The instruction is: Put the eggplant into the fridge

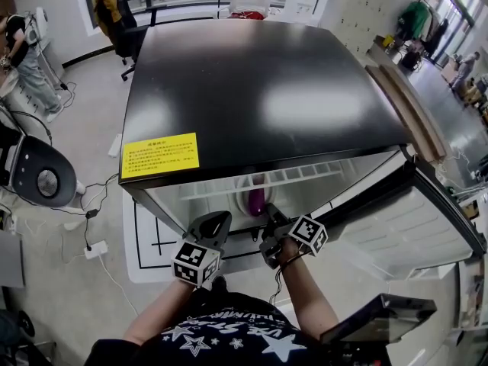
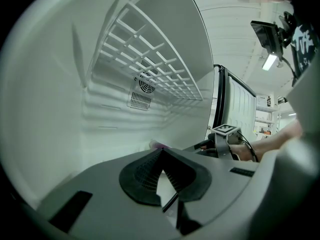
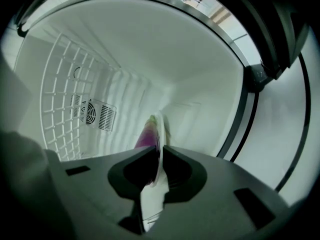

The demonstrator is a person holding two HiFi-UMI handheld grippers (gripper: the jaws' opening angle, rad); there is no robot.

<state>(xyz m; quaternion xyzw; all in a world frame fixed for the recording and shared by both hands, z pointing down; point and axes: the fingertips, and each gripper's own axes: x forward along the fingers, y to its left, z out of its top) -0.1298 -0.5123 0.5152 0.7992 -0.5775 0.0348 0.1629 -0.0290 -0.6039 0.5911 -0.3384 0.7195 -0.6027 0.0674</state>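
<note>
Right gripper view: my right gripper has its fingers clamped on the rim of a thin white plate, seen edge-on. The purple eggplant lies on the plate inside the fridge, near a wire shelf and a fan vent.

The left gripper view alone shows my left gripper with its fingers pressed together on nothing. The eggplant there is only a sliver above the gripper body.

The head view adds the fridge's black top with a yellow label, the open door, a pale floor and an office chair.
</note>
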